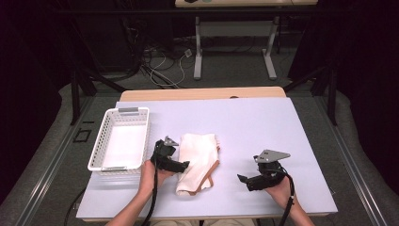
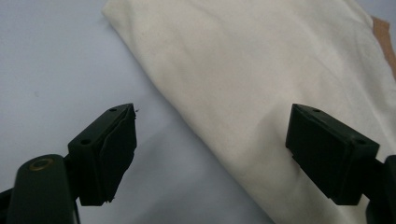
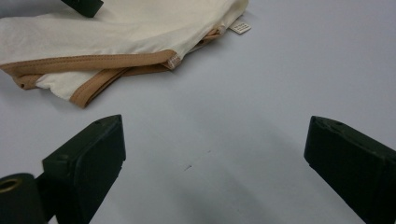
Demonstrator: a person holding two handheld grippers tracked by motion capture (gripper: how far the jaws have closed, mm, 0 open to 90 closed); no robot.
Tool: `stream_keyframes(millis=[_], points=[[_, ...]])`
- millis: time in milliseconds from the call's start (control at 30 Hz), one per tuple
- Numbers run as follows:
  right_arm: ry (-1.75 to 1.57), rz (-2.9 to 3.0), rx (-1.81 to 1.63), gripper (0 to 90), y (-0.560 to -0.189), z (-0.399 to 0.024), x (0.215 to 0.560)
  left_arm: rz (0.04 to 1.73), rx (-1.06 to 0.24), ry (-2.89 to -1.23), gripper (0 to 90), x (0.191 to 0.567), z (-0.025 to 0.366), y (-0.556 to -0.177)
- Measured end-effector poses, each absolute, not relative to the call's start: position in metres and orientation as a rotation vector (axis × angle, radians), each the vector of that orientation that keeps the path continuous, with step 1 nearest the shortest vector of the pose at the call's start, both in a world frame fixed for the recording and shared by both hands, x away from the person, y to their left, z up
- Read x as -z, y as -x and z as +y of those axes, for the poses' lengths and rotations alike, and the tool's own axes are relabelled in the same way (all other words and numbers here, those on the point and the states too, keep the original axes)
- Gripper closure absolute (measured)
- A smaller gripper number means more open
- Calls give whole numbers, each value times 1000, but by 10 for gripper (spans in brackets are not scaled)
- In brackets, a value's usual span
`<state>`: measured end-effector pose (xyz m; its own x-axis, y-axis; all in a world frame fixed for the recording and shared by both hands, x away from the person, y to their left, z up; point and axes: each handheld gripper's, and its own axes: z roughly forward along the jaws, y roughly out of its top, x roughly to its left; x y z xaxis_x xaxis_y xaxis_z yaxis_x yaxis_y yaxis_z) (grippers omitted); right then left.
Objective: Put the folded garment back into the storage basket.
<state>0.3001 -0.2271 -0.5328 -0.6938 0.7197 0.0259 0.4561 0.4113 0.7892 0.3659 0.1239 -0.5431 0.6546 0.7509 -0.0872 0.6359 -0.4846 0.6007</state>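
A folded cream cloth (image 1: 197,162) with a tan trim lies in the middle of the white table. My left gripper (image 1: 181,165) is at the cloth's left edge. In the left gripper view its jaws stand apart, one over the bare table and one over the cream cloth (image 2: 261,84), with the cloth's edge between them and no pad pressing on it. My right gripper (image 1: 244,179) rests well to the right of the cloth, jaws wide with nothing between them. The right gripper view has the cloth (image 3: 116,42) ahead at upper left, a small label (image 3: 240,27) at its corner.
A white slatted basket (image 1: 104,136) stands at the table's left side, close to my left hand. The table's wooden far edge (image 1: 202,93) runs along the back, with a desk frame and cables on the floor beyond.
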Motion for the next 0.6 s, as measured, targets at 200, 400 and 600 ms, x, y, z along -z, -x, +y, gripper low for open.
stream_keyframes(millis=[200,400,600], points=[[-1019,2356,-1168,48,-300,-227,533,1072,-228,-2289,266,545,123,-366],[-1015,2358,-1168,49,-300,-227,533,1055,-214,-2303,411,548,121,-365],[-1022,2360,-1165,50,-300,-226,533,1036,-230,-2285,535,549,121,-362]])
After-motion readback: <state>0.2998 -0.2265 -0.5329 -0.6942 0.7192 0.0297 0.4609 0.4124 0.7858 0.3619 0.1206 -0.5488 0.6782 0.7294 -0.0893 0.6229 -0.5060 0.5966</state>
